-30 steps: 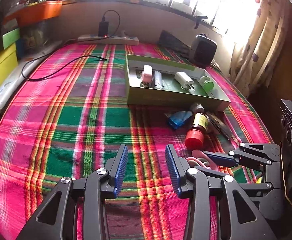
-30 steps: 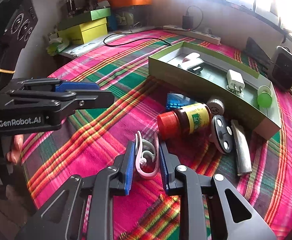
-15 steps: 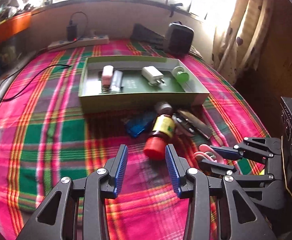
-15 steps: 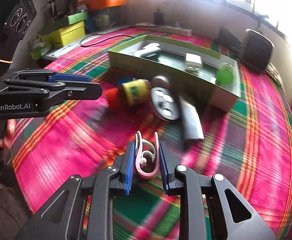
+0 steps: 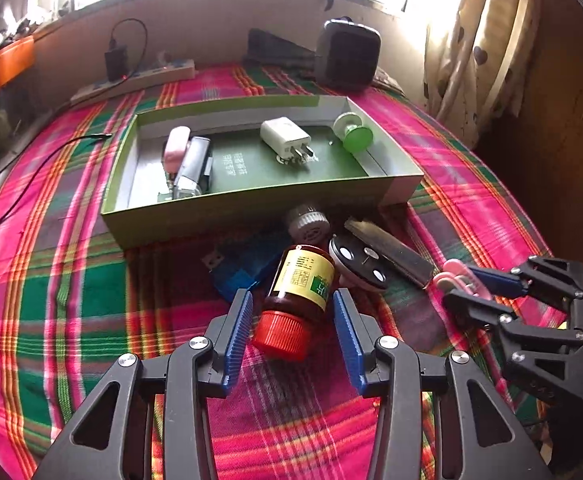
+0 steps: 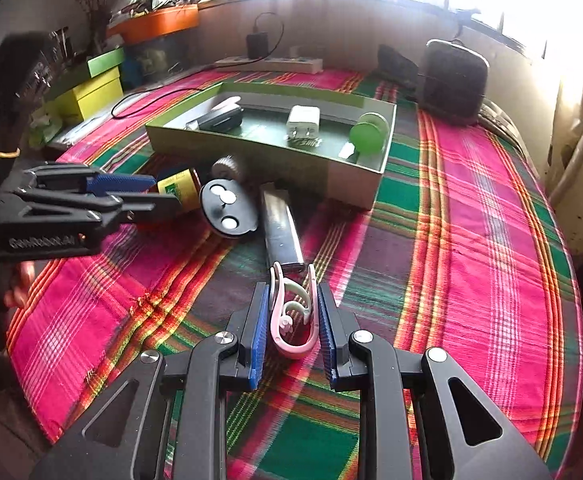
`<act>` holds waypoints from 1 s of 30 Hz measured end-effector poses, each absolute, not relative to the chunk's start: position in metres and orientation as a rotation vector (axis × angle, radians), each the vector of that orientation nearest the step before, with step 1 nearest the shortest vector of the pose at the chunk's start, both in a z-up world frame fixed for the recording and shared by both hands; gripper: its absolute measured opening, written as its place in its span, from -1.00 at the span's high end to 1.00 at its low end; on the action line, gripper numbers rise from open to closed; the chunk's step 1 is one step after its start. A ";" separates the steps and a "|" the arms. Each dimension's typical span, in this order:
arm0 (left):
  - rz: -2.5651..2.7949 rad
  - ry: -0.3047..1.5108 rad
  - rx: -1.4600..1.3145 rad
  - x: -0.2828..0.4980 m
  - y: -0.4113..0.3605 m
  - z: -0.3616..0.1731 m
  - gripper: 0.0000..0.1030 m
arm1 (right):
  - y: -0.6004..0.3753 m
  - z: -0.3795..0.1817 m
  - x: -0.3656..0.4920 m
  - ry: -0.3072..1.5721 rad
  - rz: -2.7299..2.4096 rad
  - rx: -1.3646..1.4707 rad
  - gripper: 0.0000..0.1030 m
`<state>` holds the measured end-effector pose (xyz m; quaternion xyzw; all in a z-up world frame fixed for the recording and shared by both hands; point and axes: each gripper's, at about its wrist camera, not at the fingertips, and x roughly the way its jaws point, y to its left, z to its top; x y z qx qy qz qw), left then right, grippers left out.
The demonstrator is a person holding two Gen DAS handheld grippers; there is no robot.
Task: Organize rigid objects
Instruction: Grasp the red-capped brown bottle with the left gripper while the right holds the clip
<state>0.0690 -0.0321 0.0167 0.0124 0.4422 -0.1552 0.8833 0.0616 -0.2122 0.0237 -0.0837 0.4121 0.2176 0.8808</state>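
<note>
From the left wrist, the green box (image 5: pixel 251 200) is already holding a white charger (image 5: pixel 285 136), a green knob (image 5: pixel 357 134) and a silver-and-pink pair — the loose pile is still lying on the plaid cloth (image 5: pixel 71 280) just before it. The left gripper (image 5: pixel 291 320) is straddling the red-capped bottle (image 5: pixel 297 300), its jaws having just been opening, pads clear of it.

From the right wrist, the right gripper (image 6: pixel 293 320) is clamping a pink clip (image 6: pixel 293 316) near the flat metal bar (image 6: pixel 281 228) — not yet boxed.

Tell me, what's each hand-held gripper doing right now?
Left hand-held gripper just opened wider, straddling red-capped bottle, not gripping. Right hand-held gripper shut on pink clip. Nothing blocking.
</note>
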 end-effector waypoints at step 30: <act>-0.284 0.916 0.024 0.071 -0.034 0.010 0.35 | -0.219 0.026 0.063 0.851 0.434 -0.133 0.53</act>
